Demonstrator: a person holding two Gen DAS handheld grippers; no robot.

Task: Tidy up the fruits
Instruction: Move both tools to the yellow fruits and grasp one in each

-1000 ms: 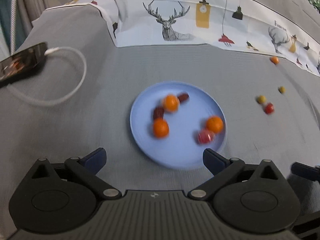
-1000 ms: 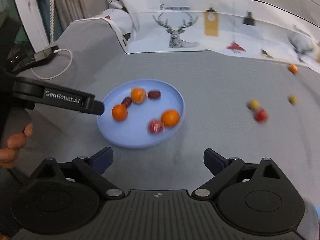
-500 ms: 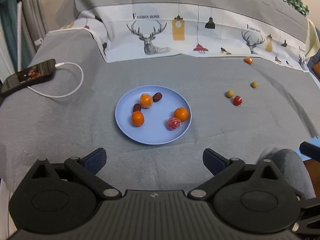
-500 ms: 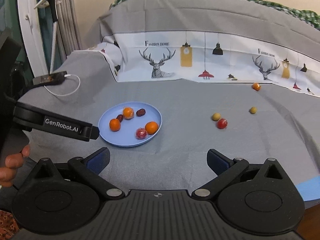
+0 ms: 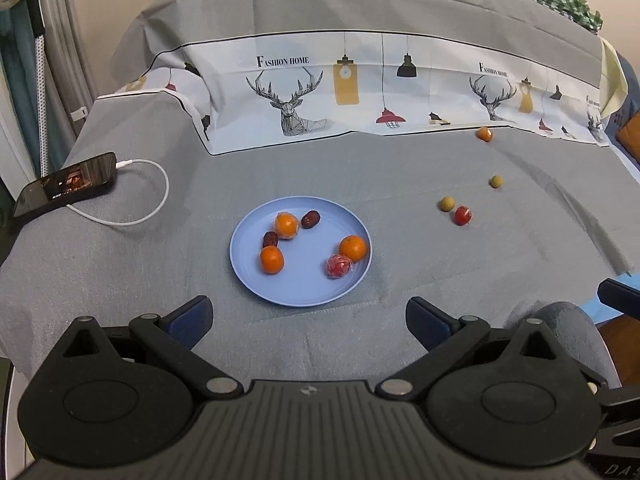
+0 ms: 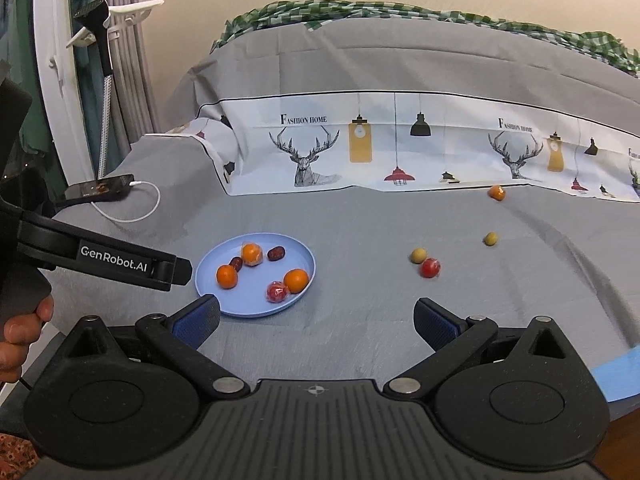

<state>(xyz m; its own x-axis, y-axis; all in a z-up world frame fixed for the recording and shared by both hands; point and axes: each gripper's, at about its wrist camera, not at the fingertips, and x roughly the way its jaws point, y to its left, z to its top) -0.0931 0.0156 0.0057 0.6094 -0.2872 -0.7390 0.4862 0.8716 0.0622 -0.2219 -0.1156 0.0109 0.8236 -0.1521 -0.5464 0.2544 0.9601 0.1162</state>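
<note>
Now both my tongs, left point(image 5: 308, 316) and right point(image 6: 316, 316), have pulled back from the plate point(image 5: 304, 296), spread and empty; four fruits, nearest the red one point(image 6: 430, 267), remain on the cloth.

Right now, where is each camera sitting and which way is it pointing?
Left wrist: on the left gripper, open, looking forward and down at the blue plate of fruit on the grey sheet.
Right wrist: on the right gripper, open, facing the same bed from further right; the left gripper's finger and the person's left hand show at left.
Both share the plate, the phone and the loose red fruit.
</note>
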